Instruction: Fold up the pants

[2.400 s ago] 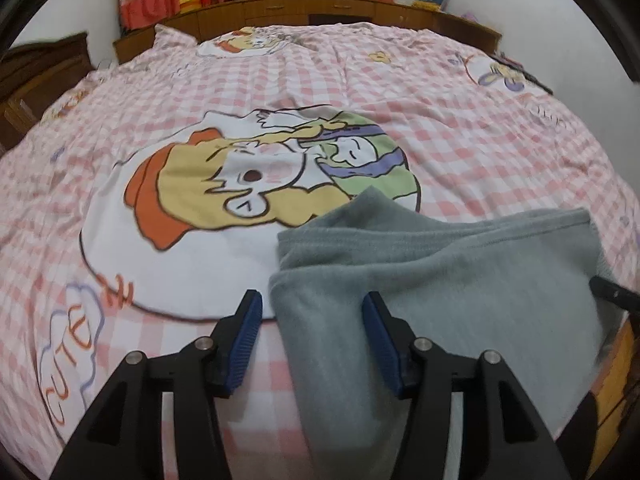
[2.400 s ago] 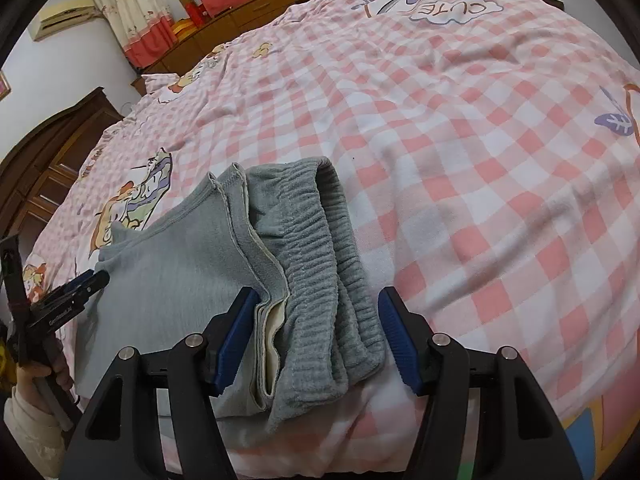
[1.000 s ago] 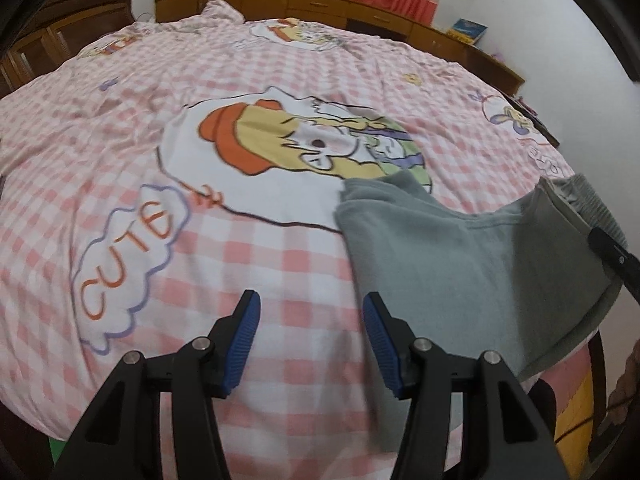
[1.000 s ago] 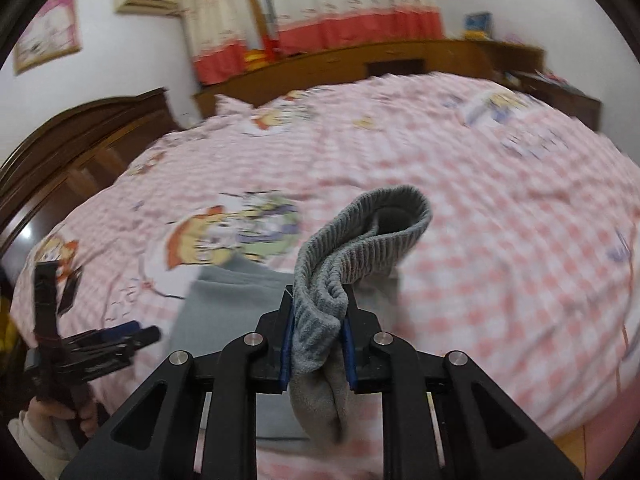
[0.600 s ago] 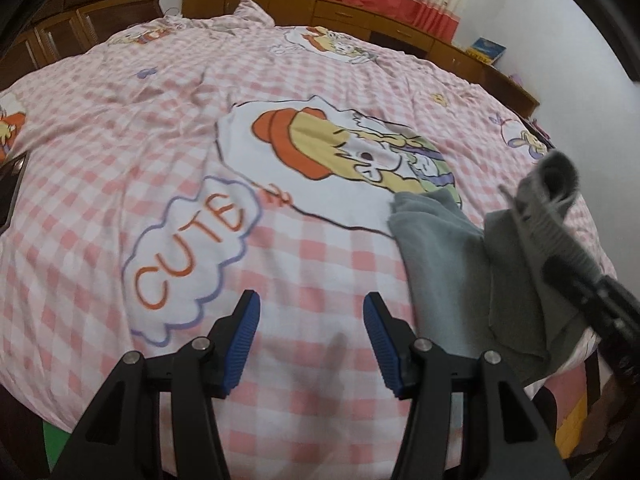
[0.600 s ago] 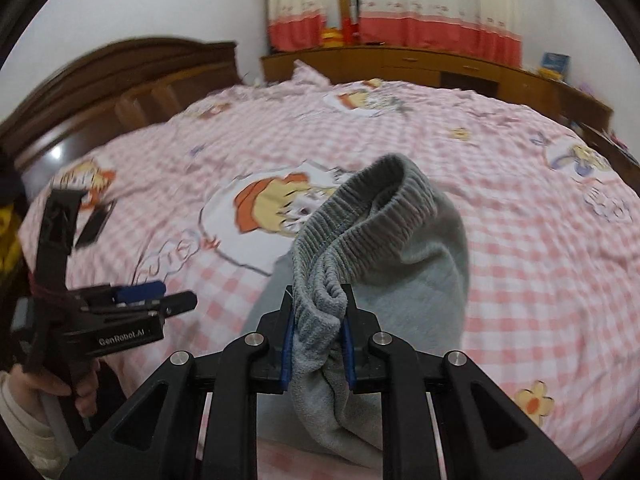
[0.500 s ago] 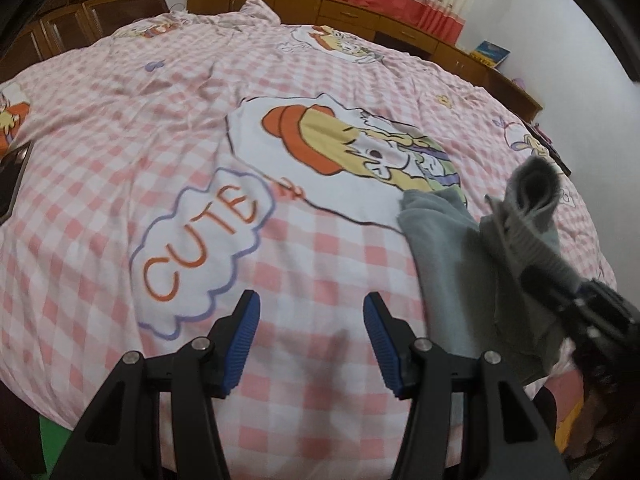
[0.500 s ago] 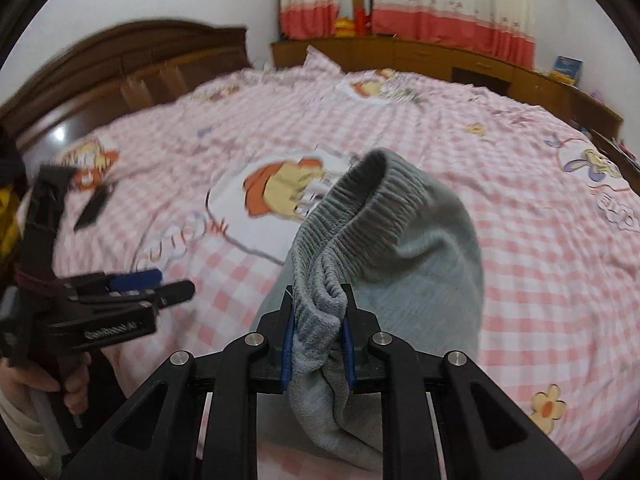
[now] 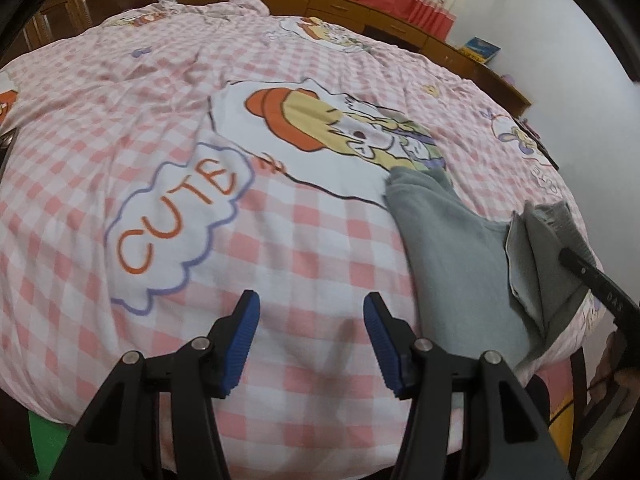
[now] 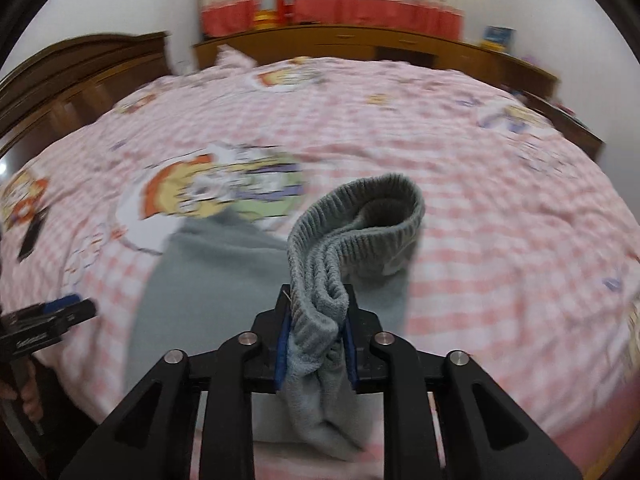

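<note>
1. Currently the grey pants (image 10: 224,280) lie on the bed (image 9: 320,272), near its front edge, already folded to a shorter stack. The waistband (image 10: 360,216) end is lifted, carried over the flat part.
2. Right tongs (image 10: 316,344) pinch the bunched waistband; jaws are opening slightly, cloth between the pads.
3. Left tongs (image 9: 308,340) are spread, nothing between them, over bare checked cover at 9 o'clock of the pants.
4. Judged left: lay the waistband end down on the stack, square the edges, smooth.
5. Room: wide open cover from 9 to 3 o'clock. At 6 o'clock the bed edge is close; part of the pants seems to hang at it. Wooden furniture (image 10: 360,46) is far off at 12 o'clock.
</note>
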A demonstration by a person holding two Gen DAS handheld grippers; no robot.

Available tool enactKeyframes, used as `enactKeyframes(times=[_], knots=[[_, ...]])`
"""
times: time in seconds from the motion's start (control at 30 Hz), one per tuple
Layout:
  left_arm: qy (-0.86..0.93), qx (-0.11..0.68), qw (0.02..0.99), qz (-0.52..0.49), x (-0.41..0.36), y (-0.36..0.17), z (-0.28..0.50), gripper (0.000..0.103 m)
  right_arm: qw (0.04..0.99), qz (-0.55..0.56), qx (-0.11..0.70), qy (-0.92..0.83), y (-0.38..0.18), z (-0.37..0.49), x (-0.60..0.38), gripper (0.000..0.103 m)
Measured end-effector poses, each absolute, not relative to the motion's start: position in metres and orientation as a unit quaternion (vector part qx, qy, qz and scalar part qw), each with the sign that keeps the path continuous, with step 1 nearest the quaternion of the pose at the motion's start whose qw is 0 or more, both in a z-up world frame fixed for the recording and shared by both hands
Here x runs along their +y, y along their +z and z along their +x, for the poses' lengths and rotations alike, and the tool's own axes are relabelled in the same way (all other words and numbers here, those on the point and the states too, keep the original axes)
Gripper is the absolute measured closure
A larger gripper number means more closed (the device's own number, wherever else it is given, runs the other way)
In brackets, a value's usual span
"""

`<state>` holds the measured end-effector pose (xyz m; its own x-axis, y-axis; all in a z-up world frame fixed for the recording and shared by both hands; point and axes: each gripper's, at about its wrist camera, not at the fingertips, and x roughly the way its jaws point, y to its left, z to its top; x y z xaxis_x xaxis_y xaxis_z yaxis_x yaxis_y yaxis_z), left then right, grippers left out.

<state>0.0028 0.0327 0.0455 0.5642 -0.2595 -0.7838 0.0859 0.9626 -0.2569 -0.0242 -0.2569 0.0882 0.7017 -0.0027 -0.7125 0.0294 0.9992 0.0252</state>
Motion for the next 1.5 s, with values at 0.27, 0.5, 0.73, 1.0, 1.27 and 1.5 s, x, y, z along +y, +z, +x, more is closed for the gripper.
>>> enactKeyframes(times=[0.27,0.5,0.73,1.0,1.27,1.5], knots=[[-0.107,0.462,0.877,-0.077,0.013,0.044,0.002,0.046,0.914,0.063,0.387,-0.103,0.087,-0.046,-0.325,0.064],[-0.101,0.466,0.876,-0.068,0.006,0.043,0.003,0.046,0.917,0.086,0.374,-0.109,0.096,-0.072,-0.34,0.063],[-0.108,0.467,0.875,-0.062,0.002,0.047,0.002,0.046,0.928,0.05,0.369,-0.028,0.1,-0.07,-0.287,0.053],[-0.118,0.47,0.873,-0.055,-0.004,0.051,-0.004,0.046,0.904,0.005,0.424,0.052,0.055,-0.041,-0.23,0.053],[-0.131,0.473,0.871,-0.039,-0.017,0.052,-0.006,0.046,0.896,0.008,0.444,0.011,0.034,-0.026,-0.238,0.101],[-0.131,0.475,0.869,-0.035,-0.019,0.05,-0.005,0.046,0.908,0.095,0.406,-0.051,0.058,-0.052,-0.293,0.1]])
